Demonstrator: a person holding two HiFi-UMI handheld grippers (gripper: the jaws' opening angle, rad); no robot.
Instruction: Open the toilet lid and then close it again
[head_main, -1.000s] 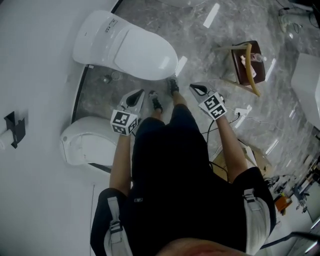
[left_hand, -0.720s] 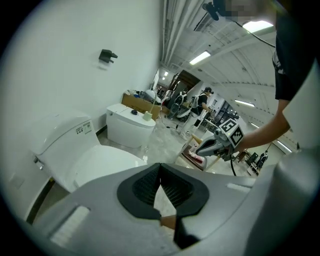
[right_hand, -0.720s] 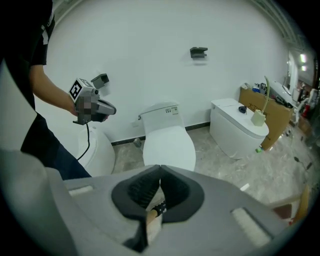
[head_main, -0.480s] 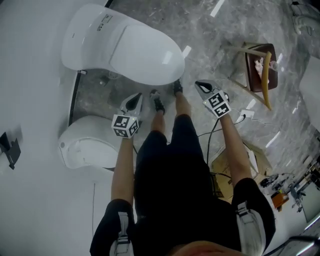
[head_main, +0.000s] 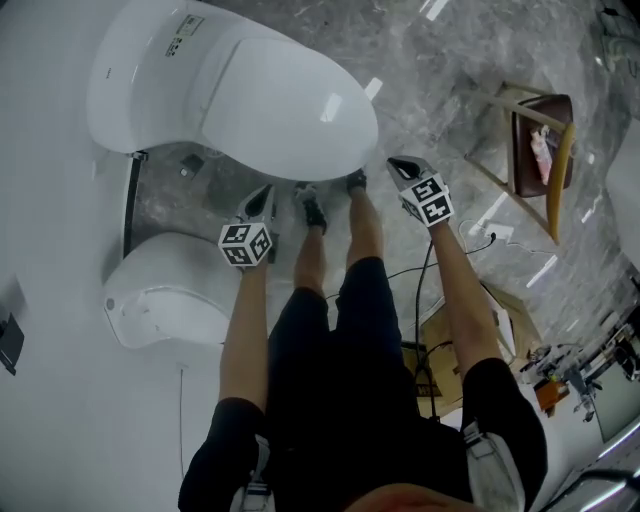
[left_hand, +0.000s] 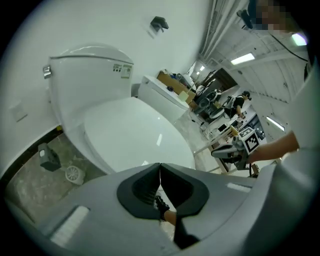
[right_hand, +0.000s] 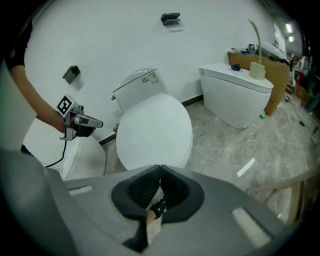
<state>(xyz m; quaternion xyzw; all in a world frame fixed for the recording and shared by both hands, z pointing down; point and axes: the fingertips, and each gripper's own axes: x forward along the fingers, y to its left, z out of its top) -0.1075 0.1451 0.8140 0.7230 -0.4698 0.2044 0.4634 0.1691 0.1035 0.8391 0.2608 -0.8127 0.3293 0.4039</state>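
My left claw (head_main: 267, 191) and right claw (head_main: 394, 161) flank the near end of the toilet (head_main: 250, 90). A second toilet (head_main: 165, 295) sits near left; I see a chair (head_main: 541, 140) far right.

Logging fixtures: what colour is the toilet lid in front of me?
Glossy white; the toilet lid shows best in the right gripper view.

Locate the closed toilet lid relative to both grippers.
In the head view the toilet lid fills the upper centre; the left gripper sits just below it, the right gripper by its front end.
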